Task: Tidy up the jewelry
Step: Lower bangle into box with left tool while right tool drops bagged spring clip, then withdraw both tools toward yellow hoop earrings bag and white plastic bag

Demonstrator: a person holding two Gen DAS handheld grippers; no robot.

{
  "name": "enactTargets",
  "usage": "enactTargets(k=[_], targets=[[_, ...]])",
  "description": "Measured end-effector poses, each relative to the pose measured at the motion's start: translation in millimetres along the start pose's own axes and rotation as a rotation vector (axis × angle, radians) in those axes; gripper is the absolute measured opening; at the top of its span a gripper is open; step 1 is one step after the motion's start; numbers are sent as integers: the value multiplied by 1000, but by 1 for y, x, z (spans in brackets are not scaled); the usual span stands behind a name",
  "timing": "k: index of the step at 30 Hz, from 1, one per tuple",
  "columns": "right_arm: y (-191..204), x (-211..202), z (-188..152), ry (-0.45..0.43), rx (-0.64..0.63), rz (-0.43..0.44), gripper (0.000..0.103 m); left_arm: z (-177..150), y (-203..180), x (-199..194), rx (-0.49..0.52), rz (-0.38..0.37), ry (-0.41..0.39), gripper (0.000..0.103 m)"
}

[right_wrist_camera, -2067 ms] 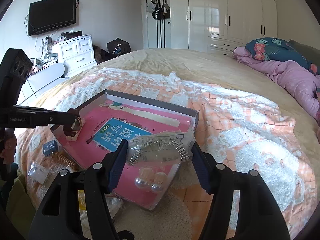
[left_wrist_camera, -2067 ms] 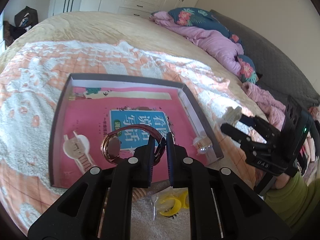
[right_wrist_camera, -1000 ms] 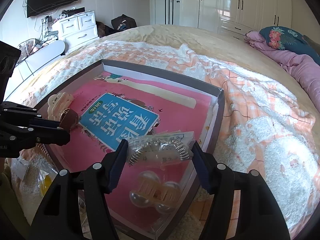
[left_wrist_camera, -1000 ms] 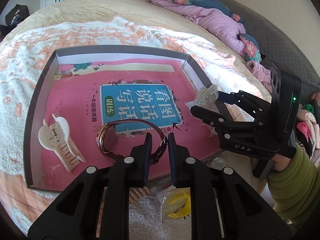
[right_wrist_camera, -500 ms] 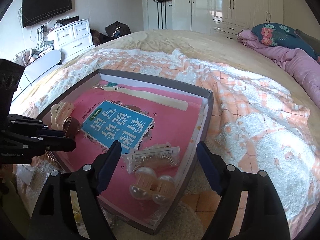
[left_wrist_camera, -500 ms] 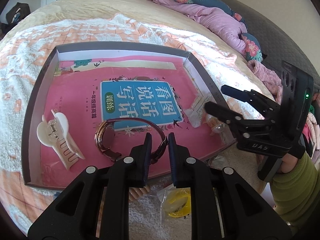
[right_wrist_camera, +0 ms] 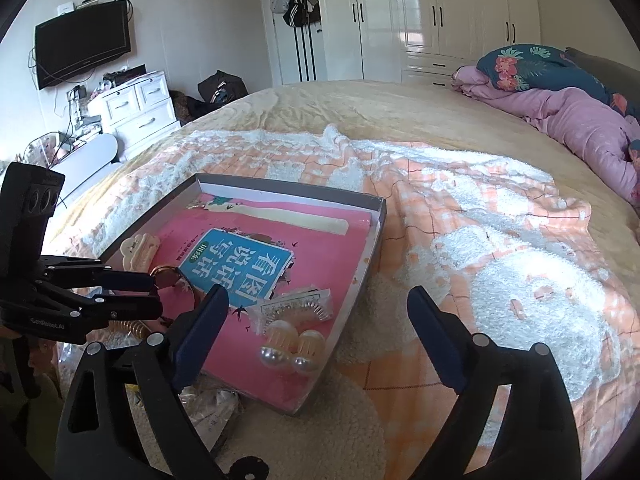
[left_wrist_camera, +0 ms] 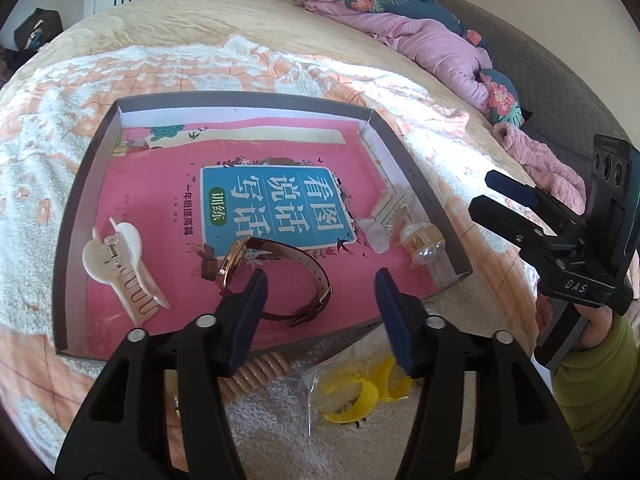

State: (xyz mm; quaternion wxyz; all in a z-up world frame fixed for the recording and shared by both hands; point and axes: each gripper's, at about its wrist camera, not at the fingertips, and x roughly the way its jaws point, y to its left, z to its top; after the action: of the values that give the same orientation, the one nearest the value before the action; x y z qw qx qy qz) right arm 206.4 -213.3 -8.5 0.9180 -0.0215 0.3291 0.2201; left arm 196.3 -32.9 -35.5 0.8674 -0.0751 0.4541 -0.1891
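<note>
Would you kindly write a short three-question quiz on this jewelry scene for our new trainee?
1. True or false: the left gripper is shut on the watch.
2. Multiple choice: the pearl clip lies (A) outside the tray on the blanket, (B) inside the tray beside the bagged comb, (C) in the right gripper.
3. Fill in: the white claw clip lies in the tray to the ______ of the watch in the left wrist view.

Key: 1 false, both grippers are open; 2 B; 3 left.
</note>
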Motion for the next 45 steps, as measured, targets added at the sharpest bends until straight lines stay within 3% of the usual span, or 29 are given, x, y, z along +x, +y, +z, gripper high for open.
enactTargets(k=[7,24,45], targets=[[4,-19,3,-35,9,9,98,1,-2,-23,-18,31,-48,94],[28,-52,7,-81,-16,41,99,-9,18,-97,-96,102,-202,94],[61,-60,-24,-4,-46,93,99,-50,28,-120,-126,152,-203,94]])
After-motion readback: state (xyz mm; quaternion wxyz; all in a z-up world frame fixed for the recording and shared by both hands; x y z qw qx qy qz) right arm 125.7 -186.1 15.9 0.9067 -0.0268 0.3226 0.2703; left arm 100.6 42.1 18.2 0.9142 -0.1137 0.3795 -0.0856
